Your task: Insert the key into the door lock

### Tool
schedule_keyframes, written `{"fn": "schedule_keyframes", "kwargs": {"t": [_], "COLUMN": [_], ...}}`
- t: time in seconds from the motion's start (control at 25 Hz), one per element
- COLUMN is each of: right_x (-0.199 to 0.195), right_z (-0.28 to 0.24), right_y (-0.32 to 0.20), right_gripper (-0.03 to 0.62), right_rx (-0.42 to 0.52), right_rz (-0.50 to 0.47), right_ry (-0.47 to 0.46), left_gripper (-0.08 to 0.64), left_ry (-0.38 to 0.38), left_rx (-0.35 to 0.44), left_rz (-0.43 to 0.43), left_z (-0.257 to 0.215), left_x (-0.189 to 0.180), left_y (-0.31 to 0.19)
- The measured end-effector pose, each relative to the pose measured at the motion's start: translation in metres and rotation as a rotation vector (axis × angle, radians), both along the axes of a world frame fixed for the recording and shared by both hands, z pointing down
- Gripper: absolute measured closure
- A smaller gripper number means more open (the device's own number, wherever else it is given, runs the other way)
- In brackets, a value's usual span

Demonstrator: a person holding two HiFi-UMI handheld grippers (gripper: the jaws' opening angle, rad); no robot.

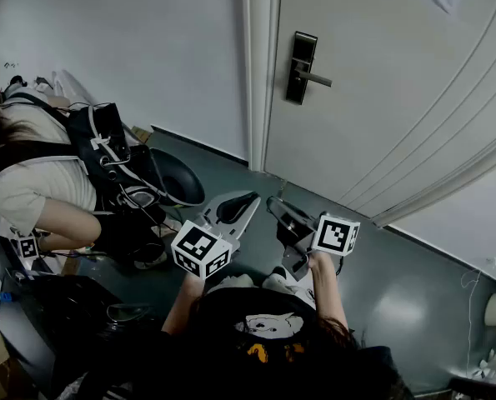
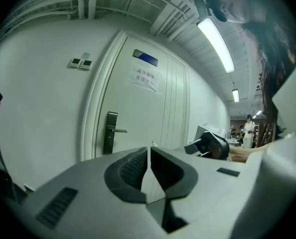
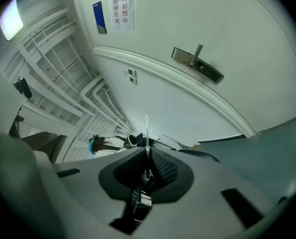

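**Key.** A thin silver metal key appears edge-on in the right gripper view as a narrow bright blade. It stands straight out past the jaw tips. Its head is buried between the dark ribbed pads, and the cut of the blade cannot be made out.

**Right gripper.** The right gripper has its jaws closed on the key. In the head view it is held low in front of the person, above the grey floor.

**Lock.** The black rectangular door lock plate with a silver lever handle is mounted on the white panelled door, near its left edge beside the frame. In the right gripper view the lock lies above and to the right of the key tip, well apart from it. The key is not in contact with the door.

**Left gripper.** The left gripper has its jaws brought together with nothing between them. In the head view it is just beside the right gripper, on its left.

**Other.** A white paper notice with red print is fixed high on the door. A second person with a black backpack crouches at the left.
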State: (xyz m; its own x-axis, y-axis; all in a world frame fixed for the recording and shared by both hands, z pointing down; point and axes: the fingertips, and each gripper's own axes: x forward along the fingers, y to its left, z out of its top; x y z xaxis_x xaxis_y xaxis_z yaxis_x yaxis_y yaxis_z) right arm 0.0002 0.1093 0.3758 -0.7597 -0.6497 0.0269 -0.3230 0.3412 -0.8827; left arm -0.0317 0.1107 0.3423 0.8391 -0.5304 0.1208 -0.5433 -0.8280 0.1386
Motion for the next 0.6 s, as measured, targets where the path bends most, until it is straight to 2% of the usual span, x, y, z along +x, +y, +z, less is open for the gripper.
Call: {"fn": "schedule_keyframes", "kwargs": {"t": [0.2, 0.4, 0.6], "right_x": [-0.015, -0.031, -0.052], "right_z": [0.002, 0.015, 0.018], "right_y": [0.000, -0.002, -0.005], "right_gripper": [0.571, 0.569, 0.569], "right_rx": [-0.005, -0.006, -0.023], "right_rz": [0.002, 0.032, 0.043], "right_ry": [0.011, 0.073, 0.073], "left_gripper": [0.535, 0.535, 0.535], "left_ry": [0.005, 0.004, 0.005], "left_rx": [-0.009, -0.018, -0.023], "left_rz": [-0.001, 0.003, 0.011], "left_z": [0.001, 0.009, 0.012], "left_x": [-0.016, -0.036, -0.056], "left_y": [0.001, 0.001, 0.000]}}
